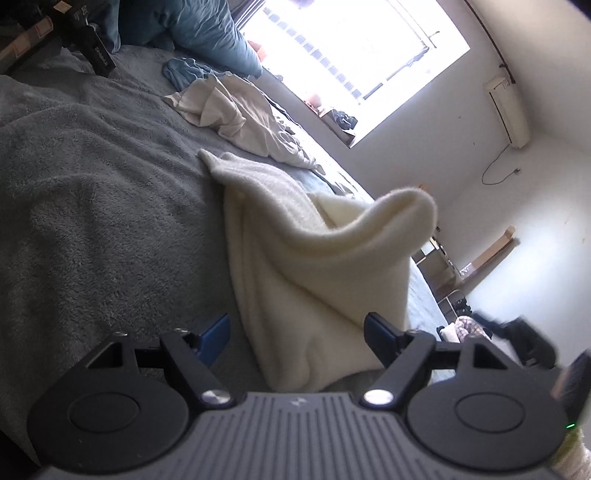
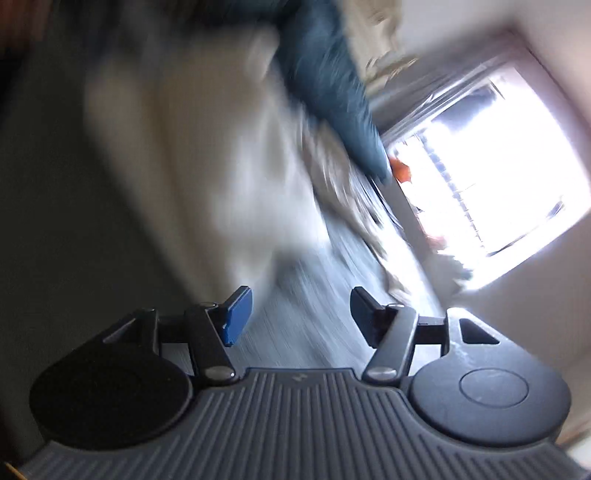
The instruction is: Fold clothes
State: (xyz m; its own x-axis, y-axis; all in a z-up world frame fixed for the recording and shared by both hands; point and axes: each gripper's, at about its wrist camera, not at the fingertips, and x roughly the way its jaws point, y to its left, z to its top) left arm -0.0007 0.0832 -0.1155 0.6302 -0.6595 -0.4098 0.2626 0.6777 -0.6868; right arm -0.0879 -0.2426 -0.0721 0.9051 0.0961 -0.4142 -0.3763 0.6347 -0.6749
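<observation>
Both claws, left claw and right claw, gape empty; the fluffy cream fleece garment has a propped-up fold on the grey bed that'll probably flop open.

Before you, a grey fleece blanket covers the bed, with a teal pillow propped at its far end beside the bright barred window. On the white wall to your right hangs an air conditioner, its cord dangling loose. Cardboard boxes lean against the wall below.
</observation>
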